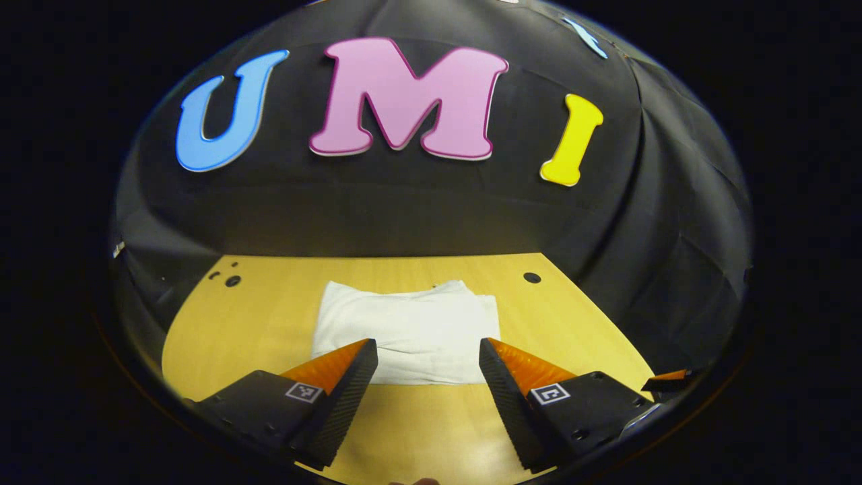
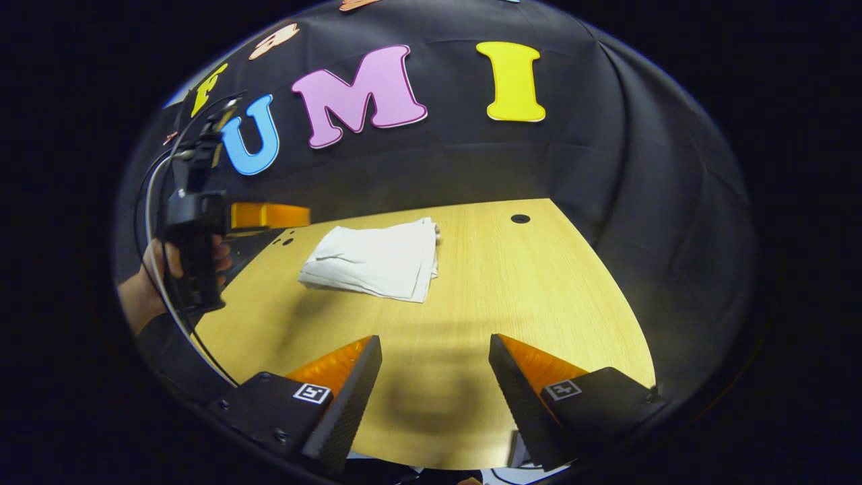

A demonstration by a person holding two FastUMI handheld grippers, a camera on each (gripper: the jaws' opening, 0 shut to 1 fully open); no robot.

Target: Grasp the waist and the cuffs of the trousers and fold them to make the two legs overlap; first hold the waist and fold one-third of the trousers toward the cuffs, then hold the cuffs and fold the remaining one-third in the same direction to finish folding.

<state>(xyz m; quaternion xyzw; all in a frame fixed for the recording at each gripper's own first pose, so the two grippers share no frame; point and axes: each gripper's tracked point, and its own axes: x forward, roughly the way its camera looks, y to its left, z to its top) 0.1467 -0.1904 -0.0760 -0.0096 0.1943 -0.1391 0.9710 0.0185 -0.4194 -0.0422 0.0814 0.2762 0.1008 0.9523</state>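
The white trousers (image 1: 407,330) lie folded into a compact rectangle on the wooden table (image 1: 269,323). In the left gripper view my left gripper (image 1: 428,350) hovers open just in front of the bundle's near edge, nothing between its fingers. In the right gripper view the folded trousers (image 2: 374,259) rest farther off toward the back left, and my right gripper (image 2: 435,347) is open above bare wood, well short of them. The left gripper (image 2: 202,229) also appears at the left of that view, held by a hand (image 2: 151,276).
The table (image 2: 539,289) has small dark holes (image 1: 532,277) near its far edge. Black cloth walls the booth behind and to the right. A cable (image 2: 158,283) loops down from the left gripper. The tip of the other gripper (image 1: 667,378) peeks in at the right edge.
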